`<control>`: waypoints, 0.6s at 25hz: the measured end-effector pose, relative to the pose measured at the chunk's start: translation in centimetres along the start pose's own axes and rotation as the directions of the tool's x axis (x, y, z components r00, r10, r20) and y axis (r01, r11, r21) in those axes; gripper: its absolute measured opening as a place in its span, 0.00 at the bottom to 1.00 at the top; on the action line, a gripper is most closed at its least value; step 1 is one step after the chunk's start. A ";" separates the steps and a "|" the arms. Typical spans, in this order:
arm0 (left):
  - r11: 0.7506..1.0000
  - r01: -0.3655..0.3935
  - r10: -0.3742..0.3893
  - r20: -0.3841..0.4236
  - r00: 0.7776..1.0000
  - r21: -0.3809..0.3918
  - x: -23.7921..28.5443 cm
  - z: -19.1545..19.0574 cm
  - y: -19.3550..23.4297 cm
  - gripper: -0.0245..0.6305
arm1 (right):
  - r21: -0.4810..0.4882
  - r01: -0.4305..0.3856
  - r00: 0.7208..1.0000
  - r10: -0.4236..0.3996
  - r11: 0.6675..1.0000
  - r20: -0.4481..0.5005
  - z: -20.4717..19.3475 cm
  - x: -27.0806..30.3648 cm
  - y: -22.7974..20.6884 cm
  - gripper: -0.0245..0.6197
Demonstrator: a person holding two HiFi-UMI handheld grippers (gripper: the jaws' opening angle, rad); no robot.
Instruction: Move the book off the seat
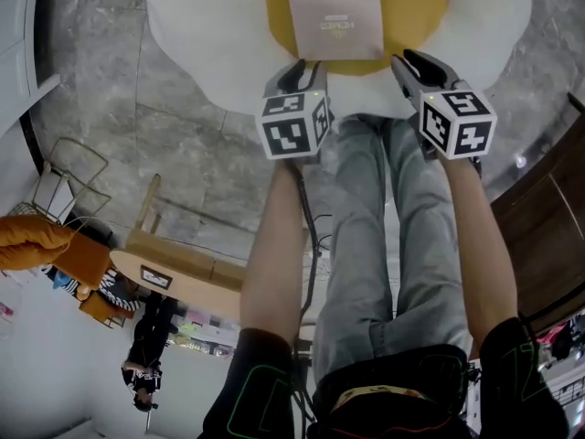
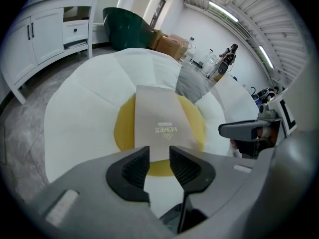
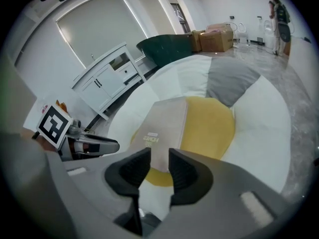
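A beige book lies closed on the yellow centre of a round white flower-shaped seat. My left gripper hovers just short of the book's near edge, at its left corner. My right gripper hangs beside it at the right corner. In the left gripper view the book sits straight ahead, beyond the left gripper, whose jaws stand apart with nothing between them. The right gripper view shows the book past the right gripper, also open and empty.
A white cabinet, a dark green tub and cardboard boxes stand behind the seat. A wooden stool is on the grey stone floor at my left, dark wooden furniture at my right. A person stands far off.
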State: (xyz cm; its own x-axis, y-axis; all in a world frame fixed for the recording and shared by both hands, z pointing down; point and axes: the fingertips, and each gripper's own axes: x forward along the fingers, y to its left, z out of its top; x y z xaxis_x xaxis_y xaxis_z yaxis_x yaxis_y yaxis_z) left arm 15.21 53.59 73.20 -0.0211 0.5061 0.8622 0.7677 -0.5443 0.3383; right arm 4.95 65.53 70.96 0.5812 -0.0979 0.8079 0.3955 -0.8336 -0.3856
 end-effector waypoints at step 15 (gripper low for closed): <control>0.991 0.115 -0.120 -0.061 0.991 -0.071 6.9 -0.4 2.7 0.44 | 0.053 -0.050 0.996 0.054 0.997 -0.078 -2.5 8.1 -1.0 0.25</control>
State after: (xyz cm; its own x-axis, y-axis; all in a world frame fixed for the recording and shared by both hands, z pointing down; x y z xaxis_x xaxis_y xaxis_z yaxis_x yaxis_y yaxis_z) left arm 16.94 55.34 80.20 -0.1519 0.5257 0.8370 0.7130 -0.5281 0.4612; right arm 7.51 64.26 79.00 0.5448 -0.1849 0.8179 0.4027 -0.7979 -0.4486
